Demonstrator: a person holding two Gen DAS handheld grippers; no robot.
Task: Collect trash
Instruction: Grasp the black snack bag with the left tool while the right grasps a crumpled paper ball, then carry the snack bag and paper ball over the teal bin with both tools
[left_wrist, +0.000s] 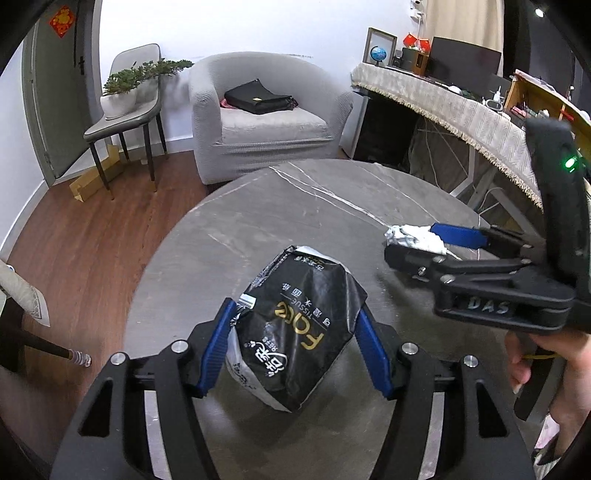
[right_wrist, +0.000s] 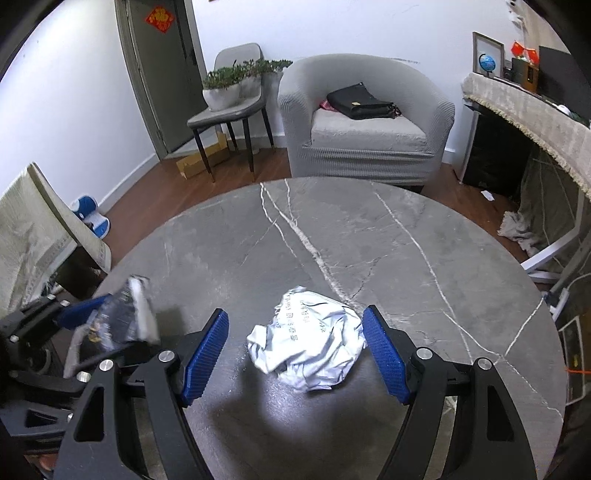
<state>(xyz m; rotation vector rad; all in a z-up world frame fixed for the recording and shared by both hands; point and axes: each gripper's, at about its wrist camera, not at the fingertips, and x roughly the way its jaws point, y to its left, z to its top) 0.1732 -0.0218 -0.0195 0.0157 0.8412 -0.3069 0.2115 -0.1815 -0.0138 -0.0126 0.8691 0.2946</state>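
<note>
A black tissue pack (left_wrist: 295, 332) with gold lettering sits between the blue pads of my left gripper (left_wrist: 295, 306), which is shut on its sides just over the round grey marble table (left_wrist: 240, 229). The right wrist view shows the same pack (right_wrist: 129, 317) blurred at the left, in the left gripper (right_wrist: 110, 317). A crumpled silver wrapper (right_wrist: 310, 347) lies on the table (right_wrist: 369, 236) between the fingers of my right gripper (right_wrist: 295, 314), which is open; its right pad is close to the wrapper and its left pad stands apart. The left wrist view shows that wrapper (left_wrist: 417, 238) inside the right gripper (left_wrist: 413, 242).
A grey armchair (right_wrist: 369, 129) with a black bag on it stands beyond the table. A chair with potted plants (right_wrist: 229, 96) is by the door. A cloth-covered desk (left_wrist: 461, 107) runs along the right. A hand (left_wrist: 554, 362) holds the right gripper's handle.
</note>
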